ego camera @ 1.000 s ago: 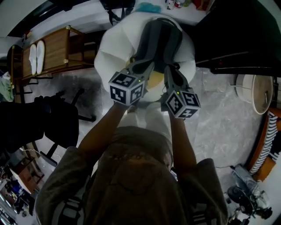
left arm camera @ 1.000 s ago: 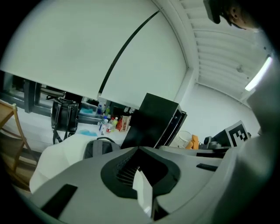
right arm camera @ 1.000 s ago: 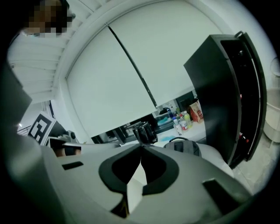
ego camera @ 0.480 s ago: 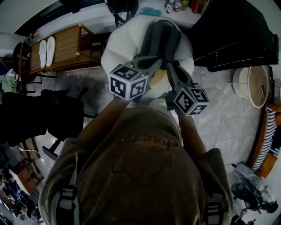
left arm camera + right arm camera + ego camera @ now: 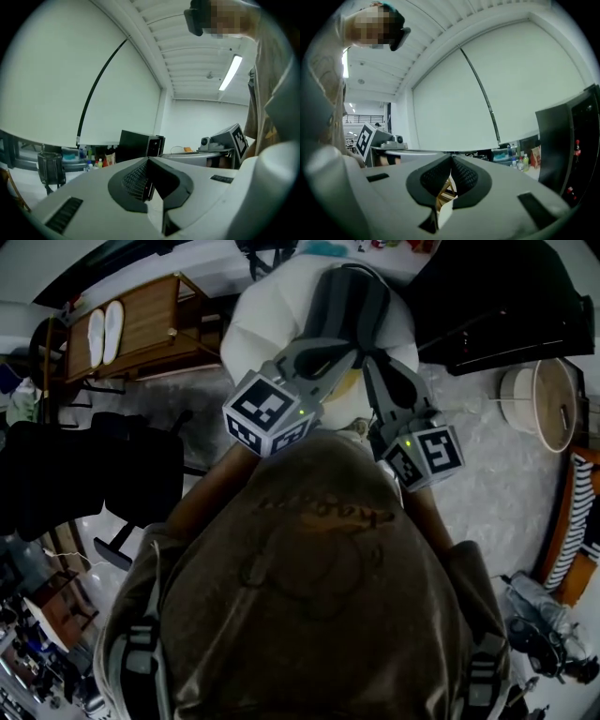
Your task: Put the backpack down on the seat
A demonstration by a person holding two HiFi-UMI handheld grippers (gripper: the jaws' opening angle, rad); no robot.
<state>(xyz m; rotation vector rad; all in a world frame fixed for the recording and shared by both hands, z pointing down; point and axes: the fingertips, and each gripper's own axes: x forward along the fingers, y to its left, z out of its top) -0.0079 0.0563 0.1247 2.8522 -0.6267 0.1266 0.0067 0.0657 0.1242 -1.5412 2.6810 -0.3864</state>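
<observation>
Backpack (image 5: 139,654): only straps (image 5: 480,673) show, body hidden; left tongs (image 5: 148,169), right tongs (image 5: 451,163) closed, empty.

A grey marbled floor (image 5: 487,484) carries a wooden rack (image 5: 164,320) (white slippers (image 5: 103,329) on top) and a black chair (image 5: 94,474).

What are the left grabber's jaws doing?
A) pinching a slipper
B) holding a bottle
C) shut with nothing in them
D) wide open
C: in the left gripper view, the left gripper has its jaws closed together with nothing between them.
</observation>
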